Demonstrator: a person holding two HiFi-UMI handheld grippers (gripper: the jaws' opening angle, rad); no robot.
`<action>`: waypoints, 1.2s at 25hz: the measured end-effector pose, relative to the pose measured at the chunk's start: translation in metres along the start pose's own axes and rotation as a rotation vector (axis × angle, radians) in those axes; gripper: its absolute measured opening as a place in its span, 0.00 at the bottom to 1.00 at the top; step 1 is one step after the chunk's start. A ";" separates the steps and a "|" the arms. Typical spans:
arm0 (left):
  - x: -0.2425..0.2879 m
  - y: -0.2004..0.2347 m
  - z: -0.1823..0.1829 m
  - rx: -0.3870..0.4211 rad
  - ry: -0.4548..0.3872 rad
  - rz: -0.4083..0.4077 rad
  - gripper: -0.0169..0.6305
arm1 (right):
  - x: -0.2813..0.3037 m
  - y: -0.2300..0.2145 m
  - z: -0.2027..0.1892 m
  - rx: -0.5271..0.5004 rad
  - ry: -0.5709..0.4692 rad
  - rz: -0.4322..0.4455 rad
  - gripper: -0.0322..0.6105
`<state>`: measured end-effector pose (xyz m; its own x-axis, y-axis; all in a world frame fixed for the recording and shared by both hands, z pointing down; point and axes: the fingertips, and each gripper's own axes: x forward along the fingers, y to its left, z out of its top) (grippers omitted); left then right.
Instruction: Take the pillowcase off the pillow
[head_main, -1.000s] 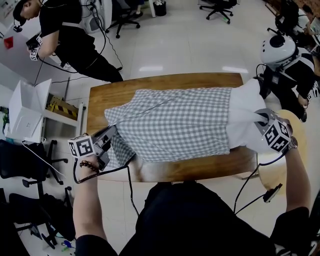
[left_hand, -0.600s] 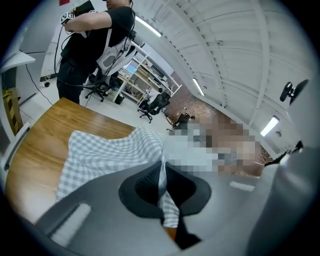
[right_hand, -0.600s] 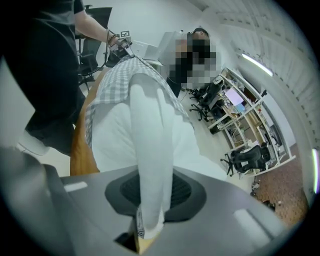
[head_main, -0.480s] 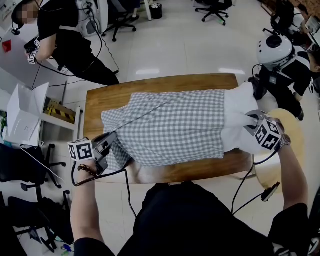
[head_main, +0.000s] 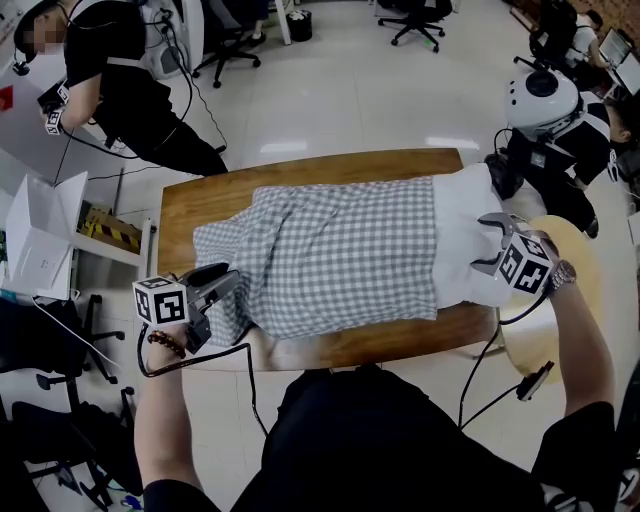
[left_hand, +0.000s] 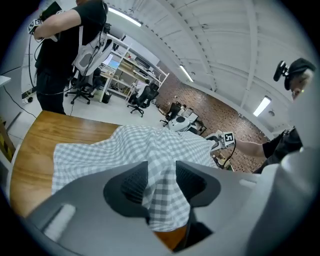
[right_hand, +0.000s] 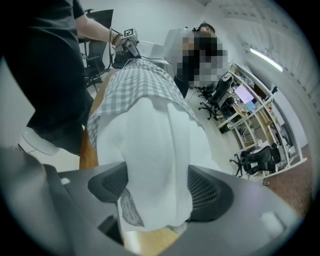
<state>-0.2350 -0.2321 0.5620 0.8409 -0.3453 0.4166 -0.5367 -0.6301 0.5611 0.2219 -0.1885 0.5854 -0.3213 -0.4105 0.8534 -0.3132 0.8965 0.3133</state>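
Two hand-held grippers work at opposite ends of a wooden table (head_main: 200, 200).

**Task item.** The pillow (head_main: 462, 240) is white and lies lengthwise along the table top. The pillowcase (head_main: 340, 255), a grey-and-white check, covers its left and middle sections. The bare white right end projects from the case's right edge and overhangs the right end of the table.

**Left gripper.** The left gripper (head_main: 228, 278) sits at the near left corner of the table and points toward the left end of the pillowcase. Its jaws have just been opening and now stand partway apart. A fold of the checked fabric hangs in the gap between the pads and is draped rather than clamped.

**Right gripper.** The right gripper (head_main: 485, 245) points steeply down over the bare end of the pillow. Its jaws have just been opening and now stand wide. The white corner of the pillow bulges up between them and fills the gap, but it is not squeezed flat.

**Surroundings.** A person in black (head_main: 130, 80) stands beyond the far left corner of the table. A person in a white helmet (head_main: 545, 100) stands beyond the far right end.
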 end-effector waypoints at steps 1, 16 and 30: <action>0.000 0.000 0.002 0.001 -0.005 0.002 0.32 | -0.003 -0.001 0.002 0.001 0.000 0.005 0.63; -0.001 0.005 0.050 0.022 -0.084 0.064 0.42 | -0.047 -0.028 0.061 0.049 -0.129 0.055 0.68; 0.047 0.035 0.073 -0.004 0.010 0.113 0.55 | 0.026 -0.070 0.068 0.083 -0.039 0.167 0.68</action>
<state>-0.2092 -0.3210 0.5495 0.7745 -0.4066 0.4846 -0.6281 -0.5850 0.5131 0.1747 -0.2728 0.5571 -0.4088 -0.2643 0.8735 -0.3244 0.9367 0.1316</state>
